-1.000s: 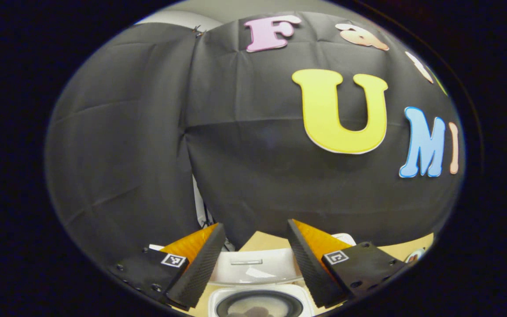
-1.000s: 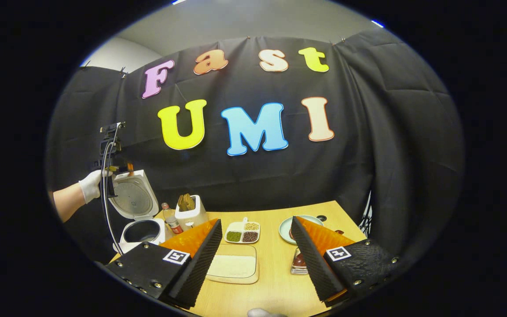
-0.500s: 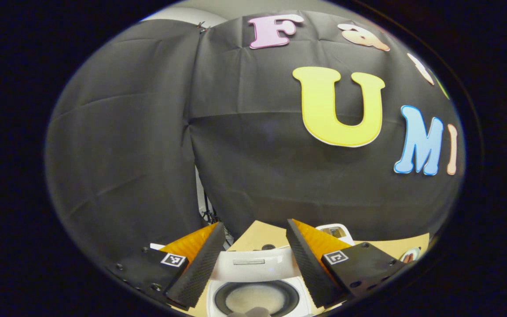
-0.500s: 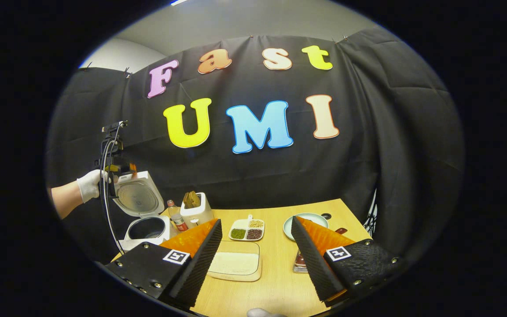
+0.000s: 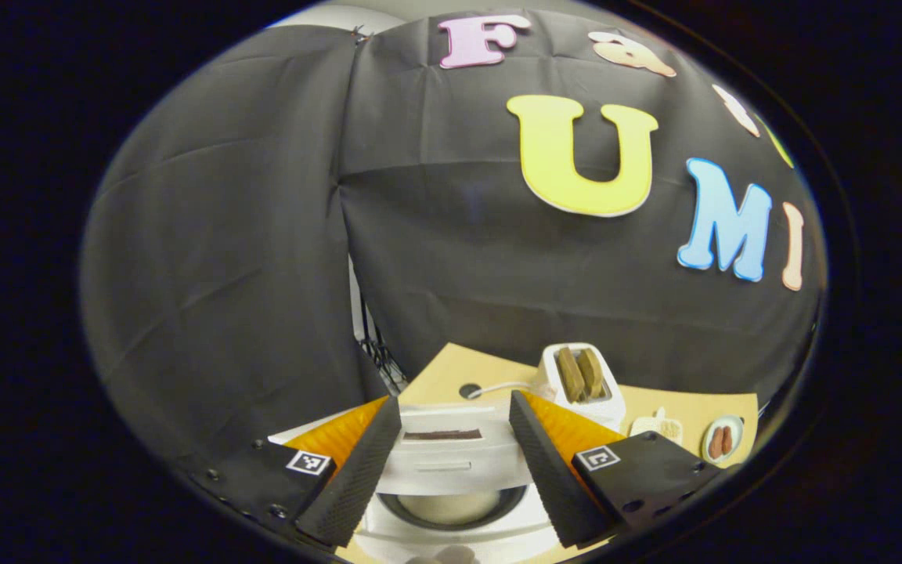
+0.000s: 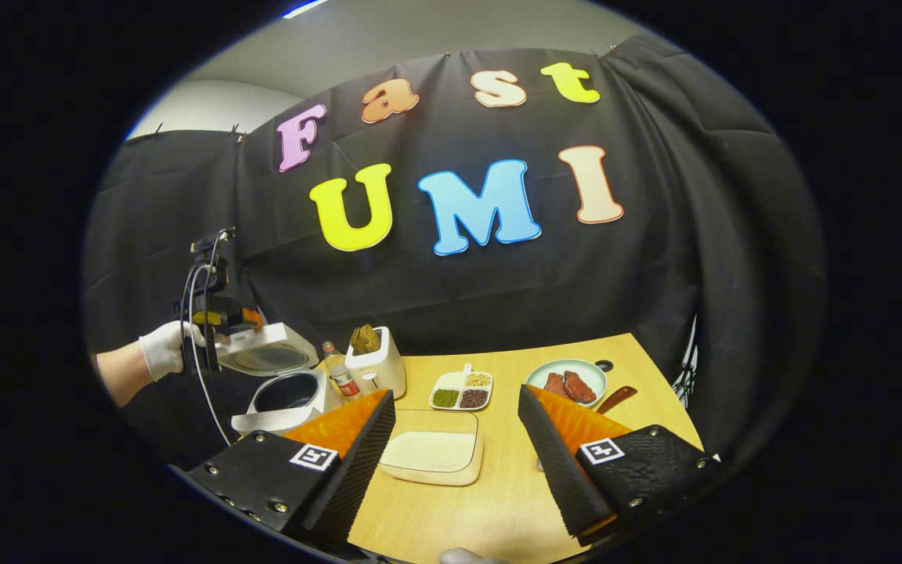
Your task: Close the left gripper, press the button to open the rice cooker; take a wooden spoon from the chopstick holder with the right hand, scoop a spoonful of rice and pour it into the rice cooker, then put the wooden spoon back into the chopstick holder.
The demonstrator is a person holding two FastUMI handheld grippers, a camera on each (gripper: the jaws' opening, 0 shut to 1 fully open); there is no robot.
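Two grippers, both spread apart and holding nothing: my left (image 5: pixel 451 462) over the one cooker (image 6: pixel 283 395) at the table's (image 6: pixel 498 501) left end, my right (image 6: pixel 457 462) above one rice tray (image 6: pixel 431 457); two spoons (image 5: pixel 582 374) stand in the holder (image 6: pixel 377 364)

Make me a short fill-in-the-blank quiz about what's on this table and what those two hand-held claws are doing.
1. The rice cooker's lid is tilted about halfway down over the ____ inner pot.
2. The right gripper hovers over the table with its jaws ____.
3. The white chopstick holder stands between a small bottle and a divided dish with ____ compartments.
4. The left gripper is held by a hand in a ____ glove.

Missing words: dark; open; four; white
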